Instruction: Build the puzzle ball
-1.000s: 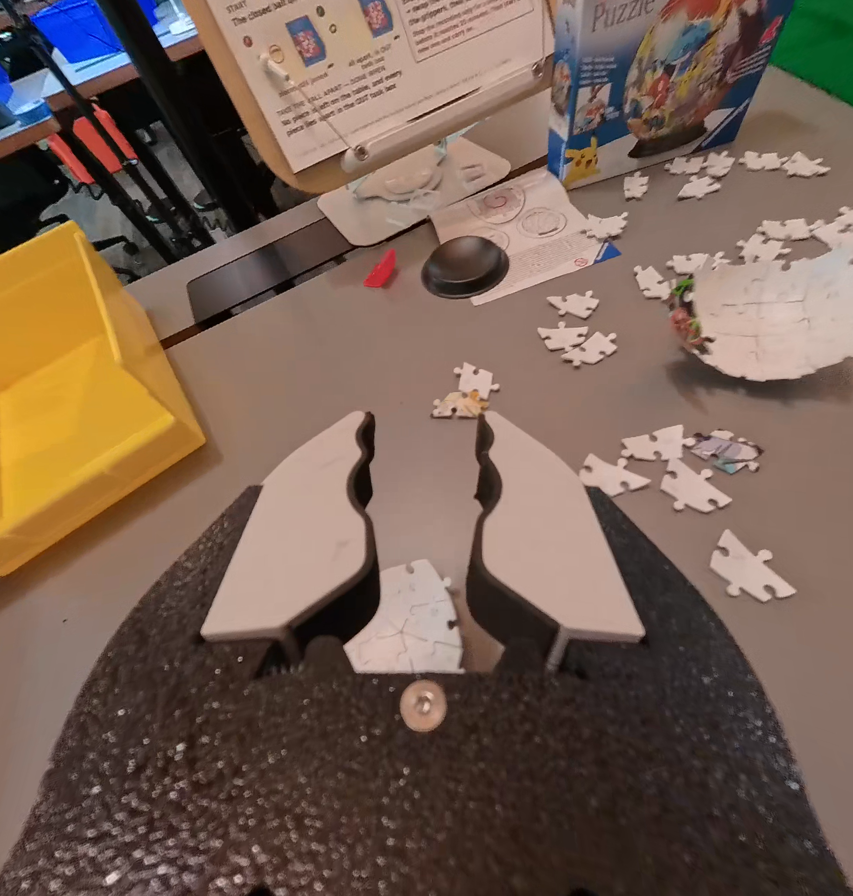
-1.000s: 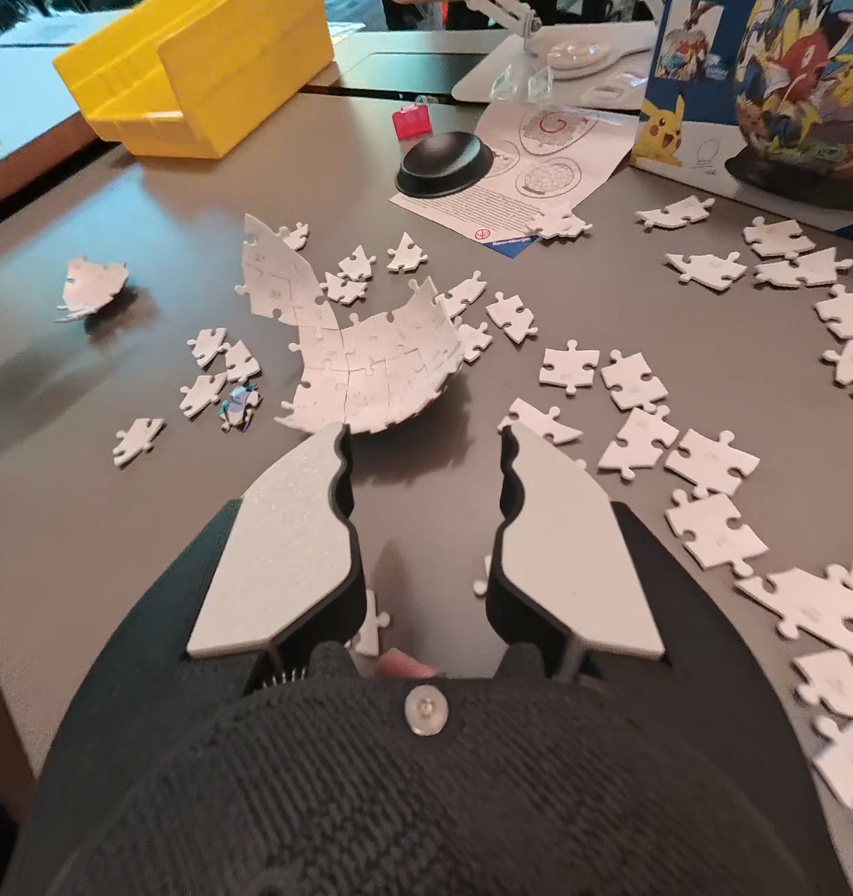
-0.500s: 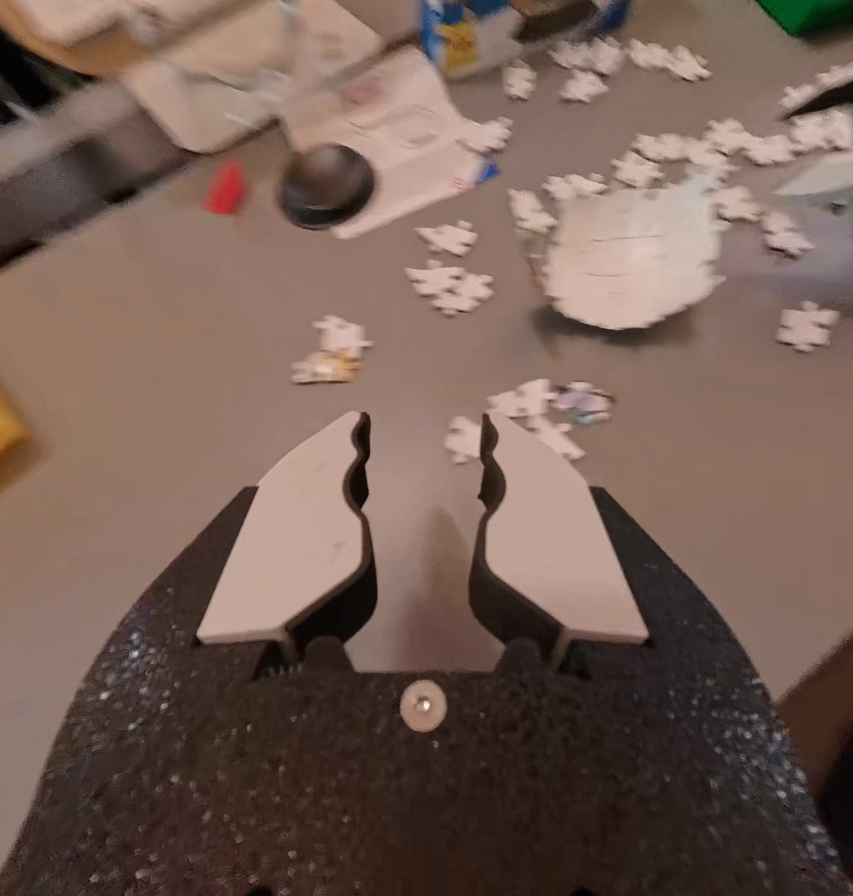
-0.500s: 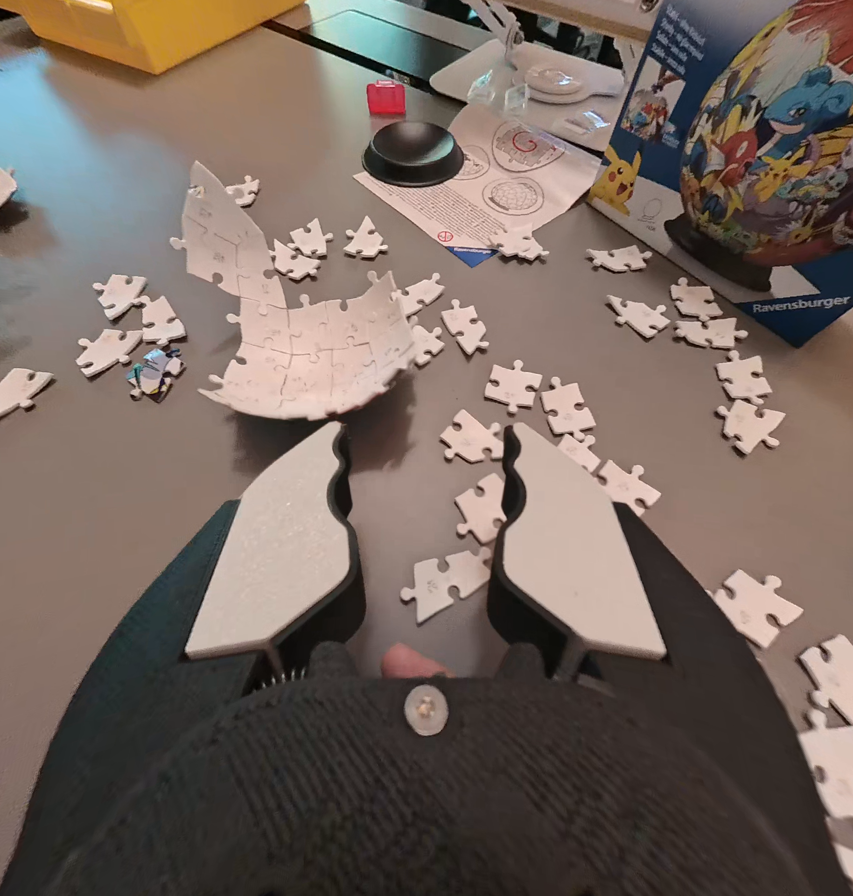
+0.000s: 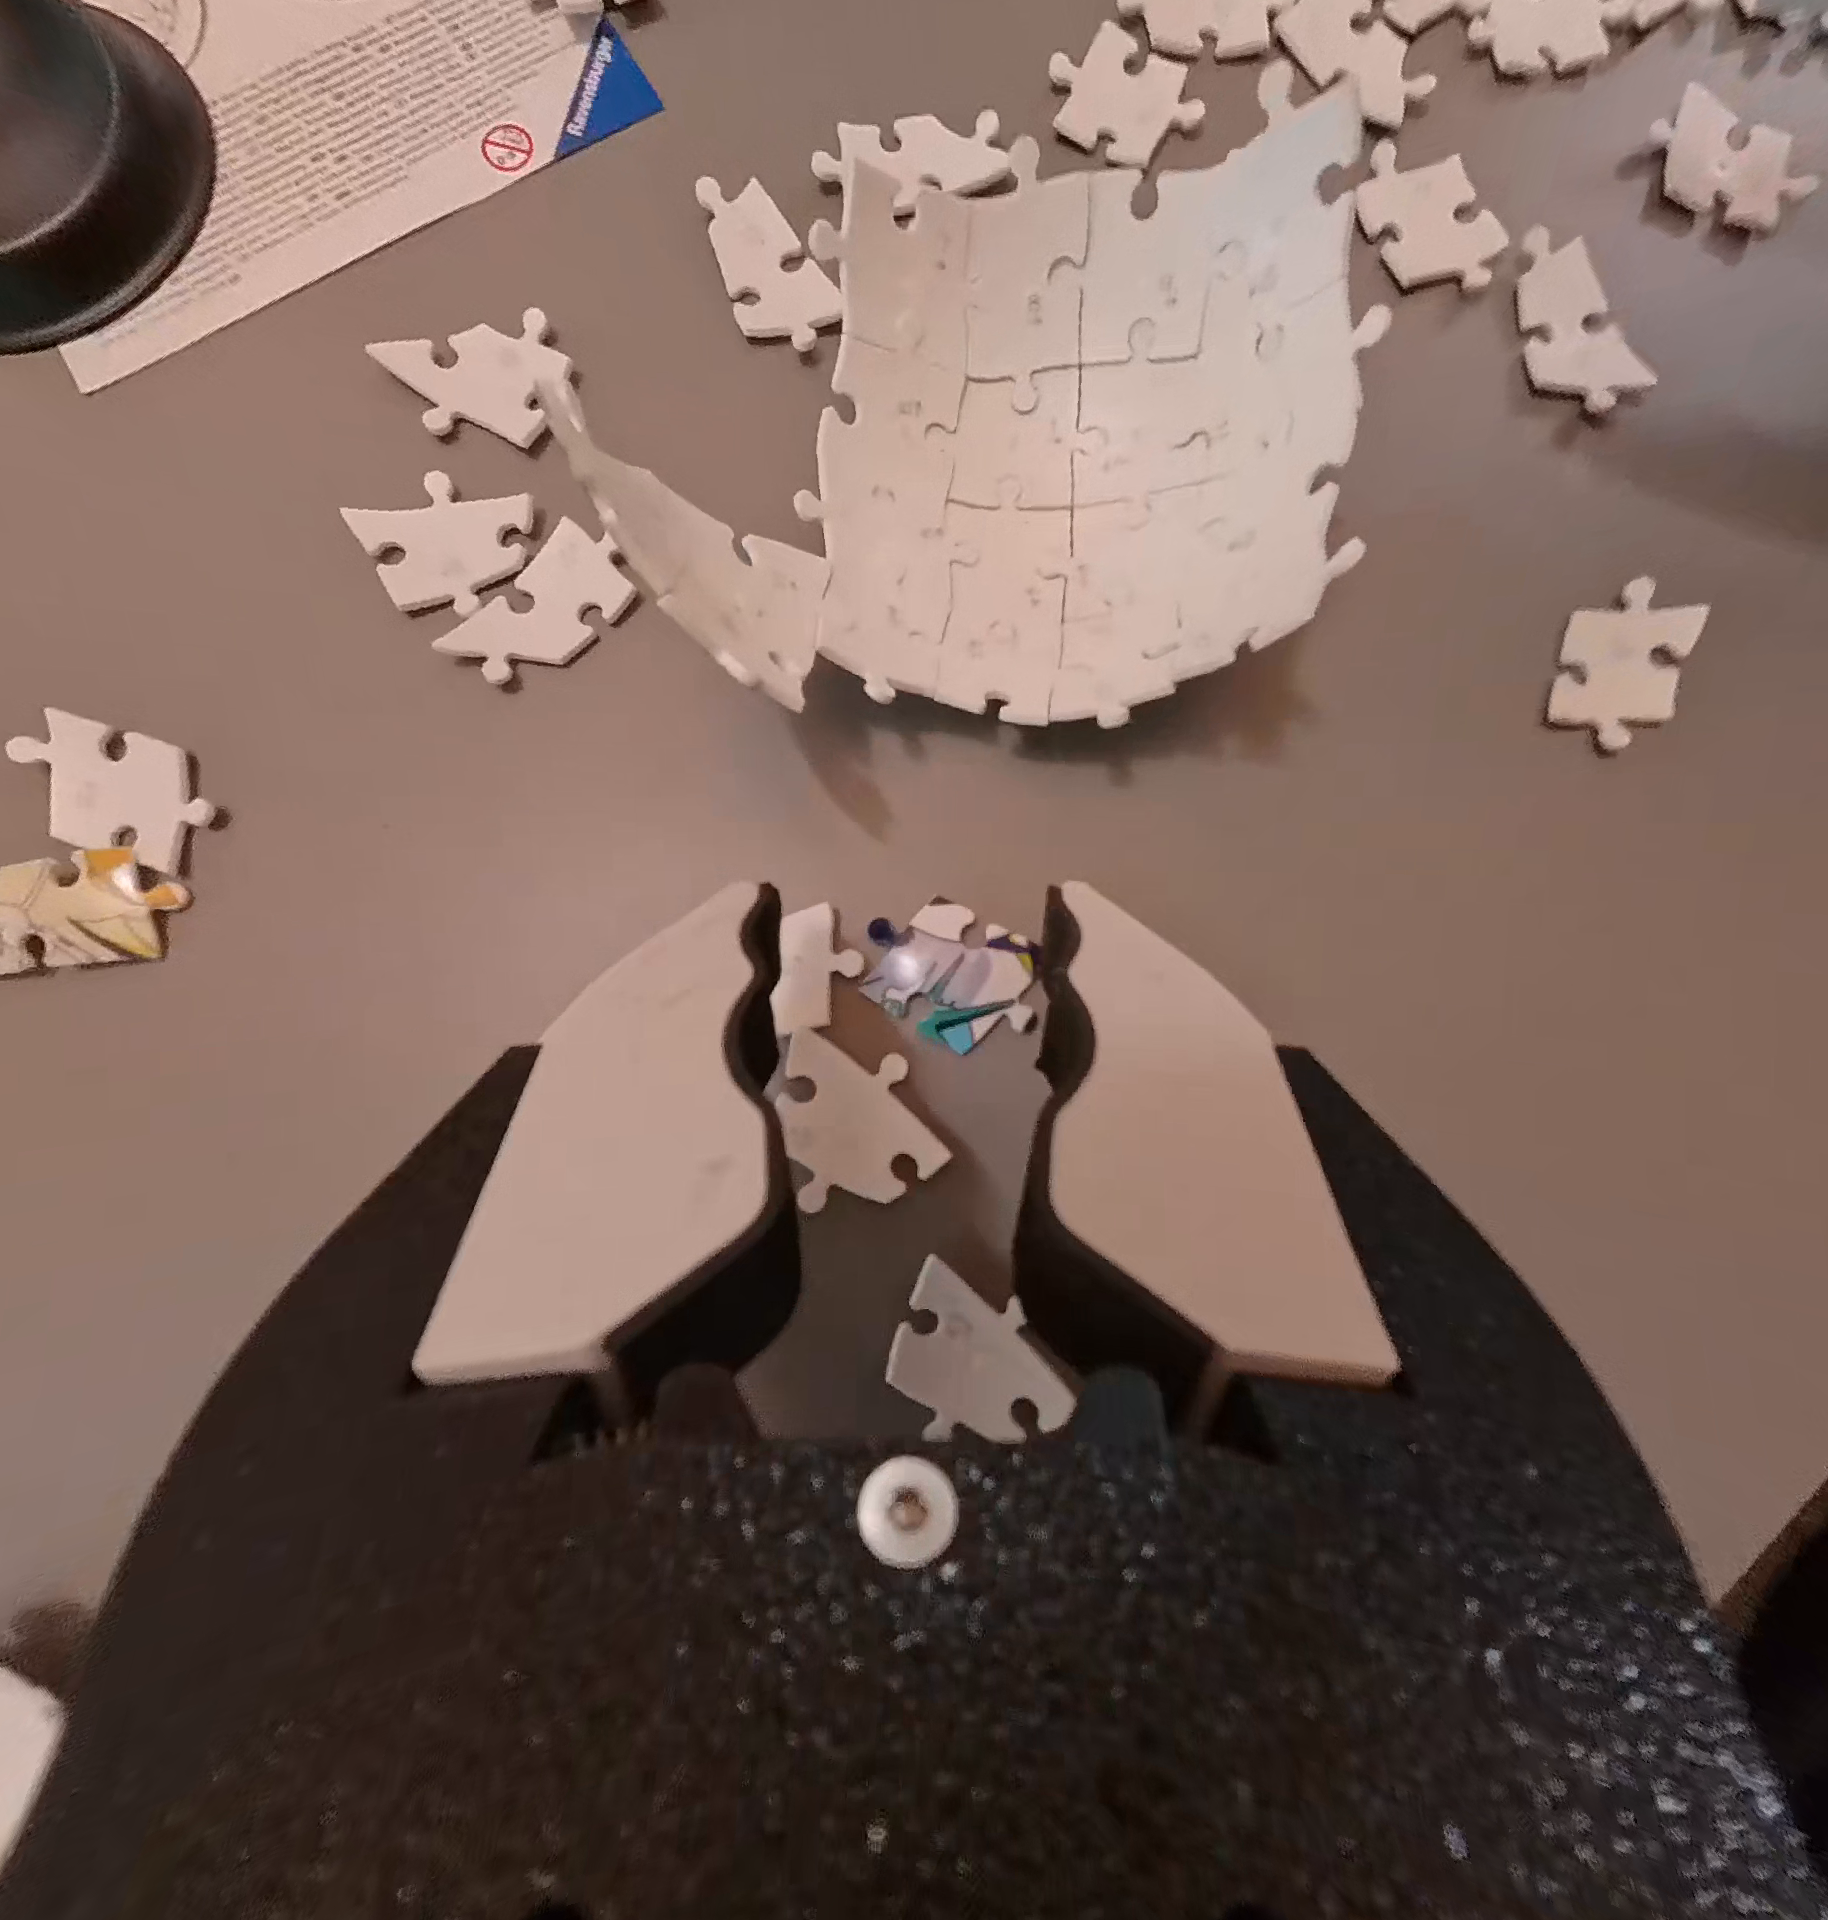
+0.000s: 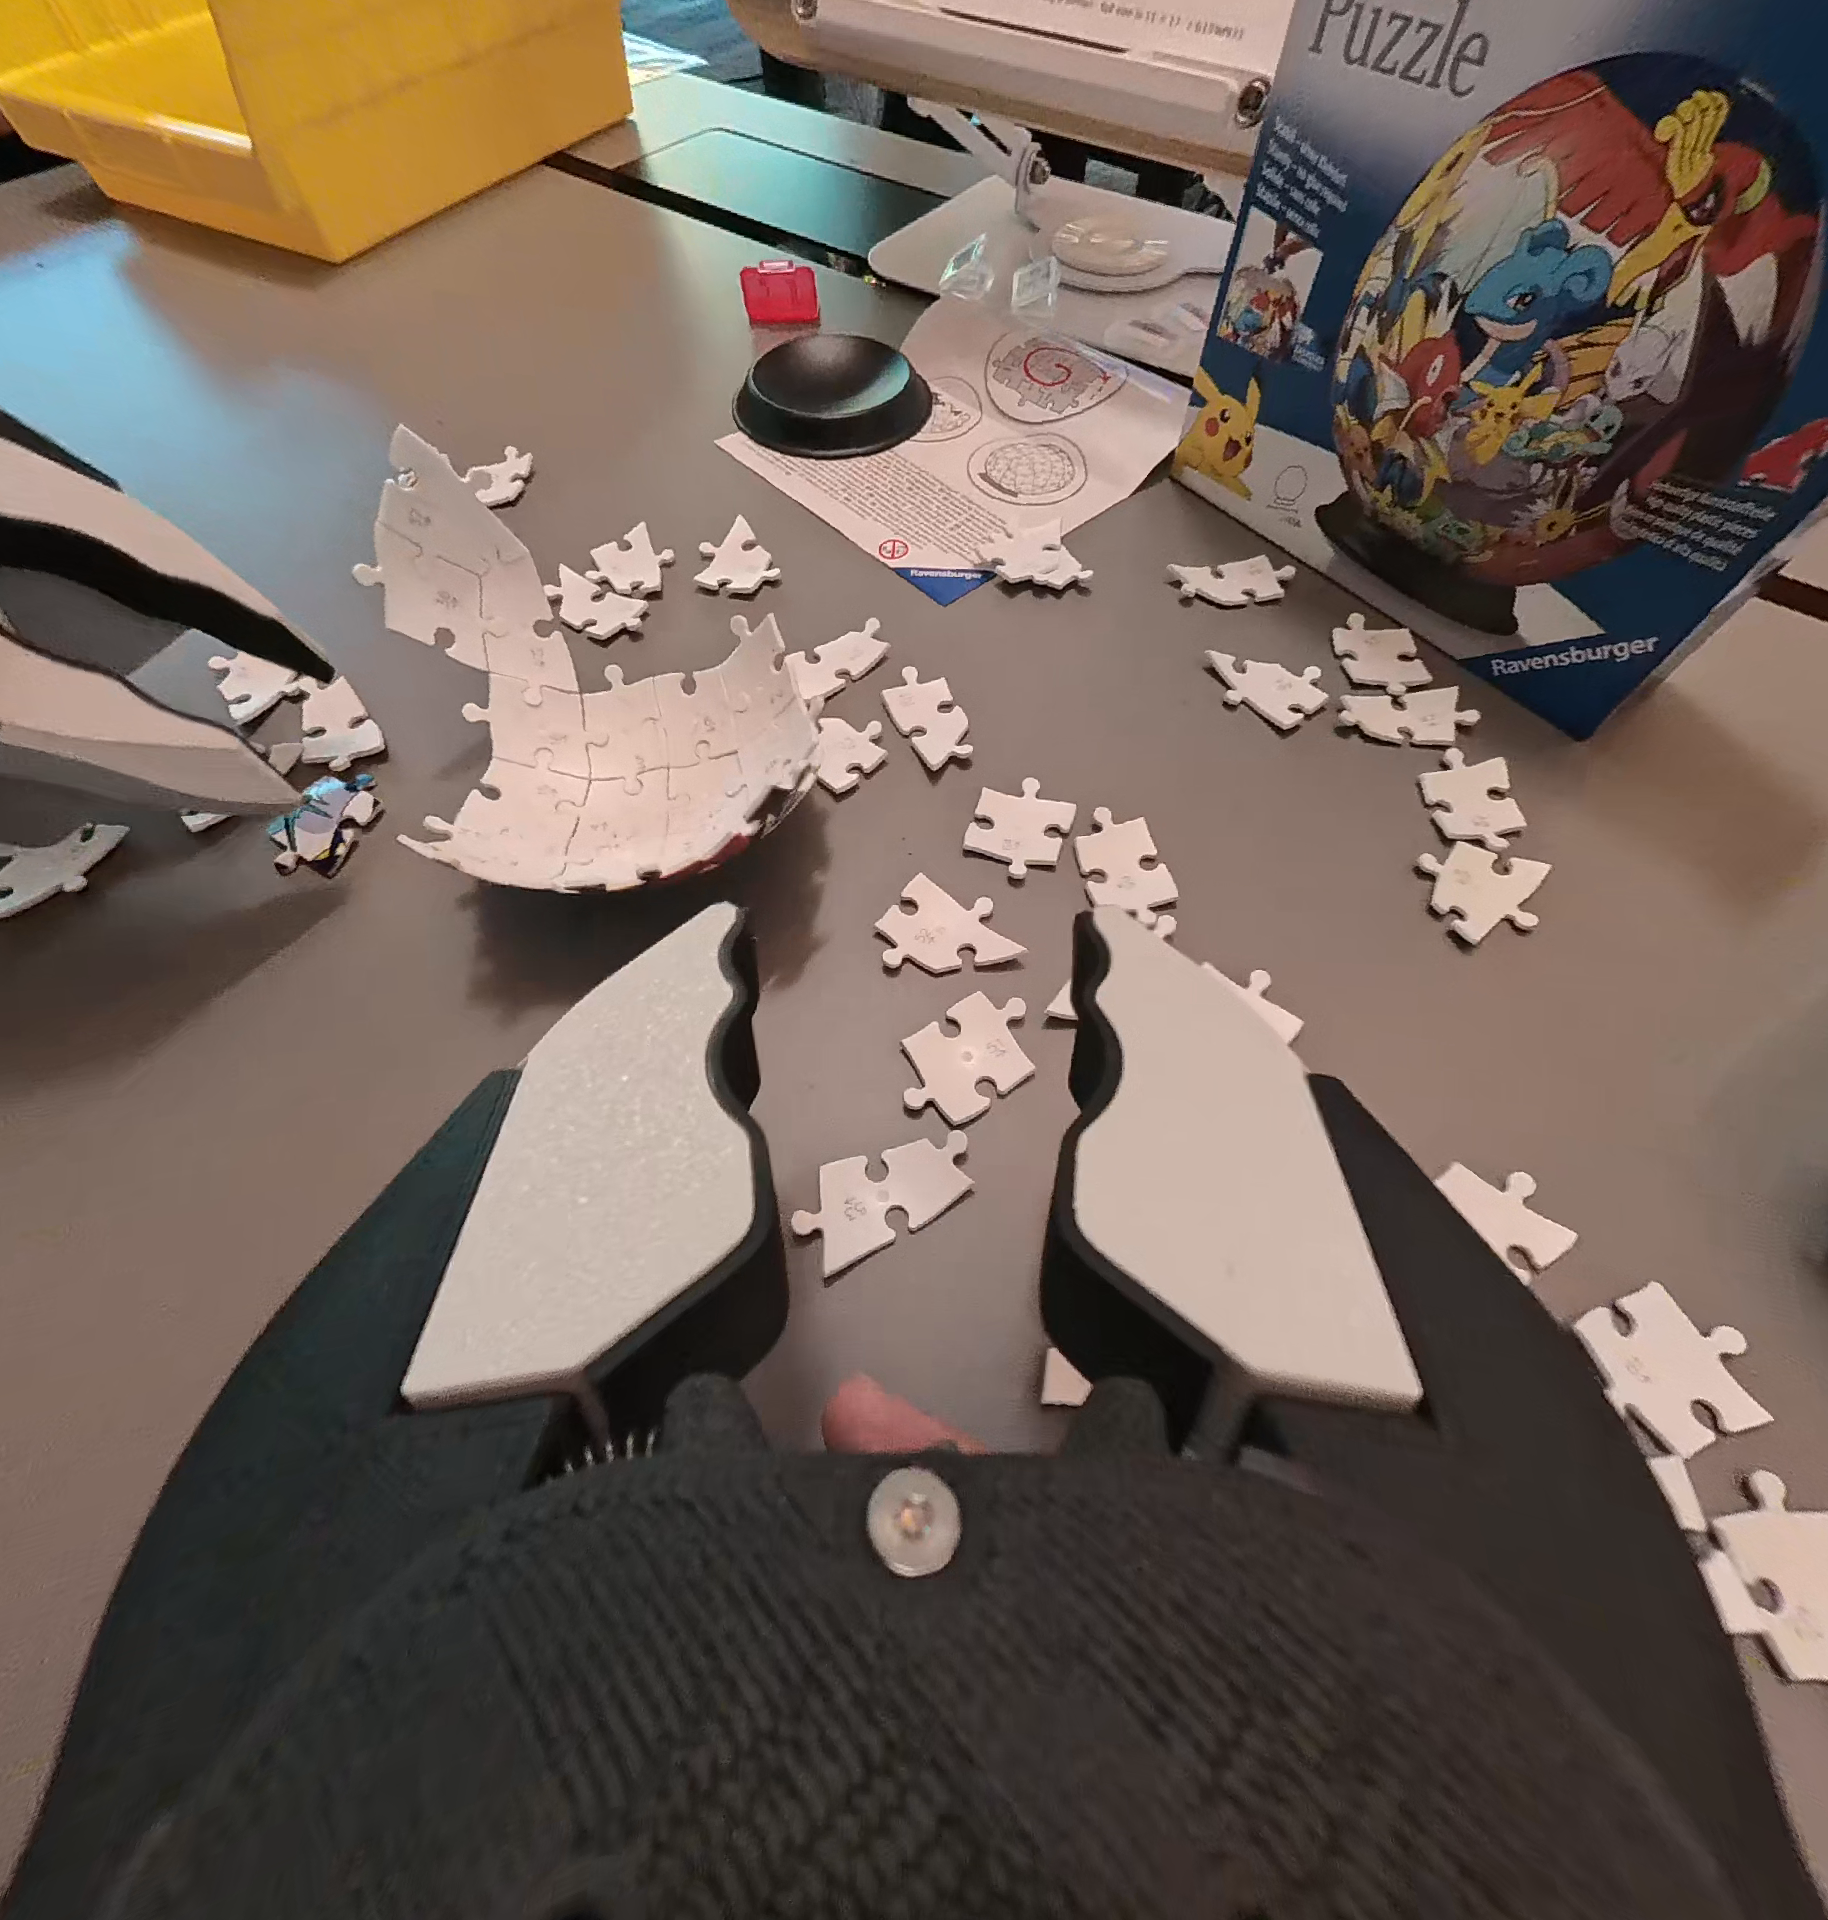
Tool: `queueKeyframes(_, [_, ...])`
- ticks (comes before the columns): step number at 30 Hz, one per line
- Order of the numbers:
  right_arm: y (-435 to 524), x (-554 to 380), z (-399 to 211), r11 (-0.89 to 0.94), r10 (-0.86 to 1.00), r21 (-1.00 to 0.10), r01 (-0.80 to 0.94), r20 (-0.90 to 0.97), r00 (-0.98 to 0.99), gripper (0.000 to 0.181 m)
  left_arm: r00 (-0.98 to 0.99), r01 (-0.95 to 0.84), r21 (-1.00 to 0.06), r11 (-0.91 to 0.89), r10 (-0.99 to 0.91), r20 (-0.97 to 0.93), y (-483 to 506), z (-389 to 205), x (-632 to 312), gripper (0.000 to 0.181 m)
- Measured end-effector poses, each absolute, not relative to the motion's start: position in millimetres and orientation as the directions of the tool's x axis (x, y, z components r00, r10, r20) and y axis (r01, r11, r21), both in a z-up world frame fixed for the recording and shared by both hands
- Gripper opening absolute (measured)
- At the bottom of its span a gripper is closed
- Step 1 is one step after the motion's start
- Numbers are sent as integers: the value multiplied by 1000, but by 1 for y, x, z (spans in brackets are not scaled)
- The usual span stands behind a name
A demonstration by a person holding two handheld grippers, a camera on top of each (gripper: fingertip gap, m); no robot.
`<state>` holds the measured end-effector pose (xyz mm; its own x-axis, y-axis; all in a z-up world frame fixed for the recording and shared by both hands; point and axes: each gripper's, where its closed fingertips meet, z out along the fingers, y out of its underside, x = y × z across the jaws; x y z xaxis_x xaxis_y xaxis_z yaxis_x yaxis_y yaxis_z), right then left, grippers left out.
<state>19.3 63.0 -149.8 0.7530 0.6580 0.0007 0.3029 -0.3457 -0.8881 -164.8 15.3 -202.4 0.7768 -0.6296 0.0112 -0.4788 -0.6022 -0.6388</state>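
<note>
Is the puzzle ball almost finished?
Not yet. Done: one curved bowl-shaped section is joined. In hand: nothing; the left tongs hang open over a colourful face-up piece, and the right tongs are open too. Left: many loose white pieces lie scattered on the table.

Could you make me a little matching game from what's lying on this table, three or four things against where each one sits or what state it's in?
Things:
1. black stand
2. yellow bin
3. puzzle box
4. assembled bowl-shaped section

Places or states:
A. far left corner of the table
B. curved, white inside facing up
C. resting on the instruction sheet
D. standing at the far right

Pairs: 1-C, 2-A, 3-D, 4-B
</note>
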Motion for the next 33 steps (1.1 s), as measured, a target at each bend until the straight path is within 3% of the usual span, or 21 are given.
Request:
queueKeyframes(10, [56,9,-160,-317,718,-856,409,66,693,59,630,-621,-619,-480,-776,-32,2,-205,-163,37])
queueKeyframes(15, [51,7,-164,-287,753,-838,464,102,650,59,623,-681,-551,-482,-777,-91,2,-224,-163,35])
queueKeyframes(22, [51,18,-159,-275,751,-835,478,124,648,59,622,-677,-554,-484,-779,-80,1,-226,-159,28])
queueKeyframes(27, [50,21,-153,-270,747,-846,460,118,654,59,647,-618,-621,-482,-760,-55,6,-214,-157,0])
queueKeyframes(33, [46,16,-152,-245,766,-836,492,144,626,59,660,-612,-639,-466,-746,-90,11,-200,-172,1])
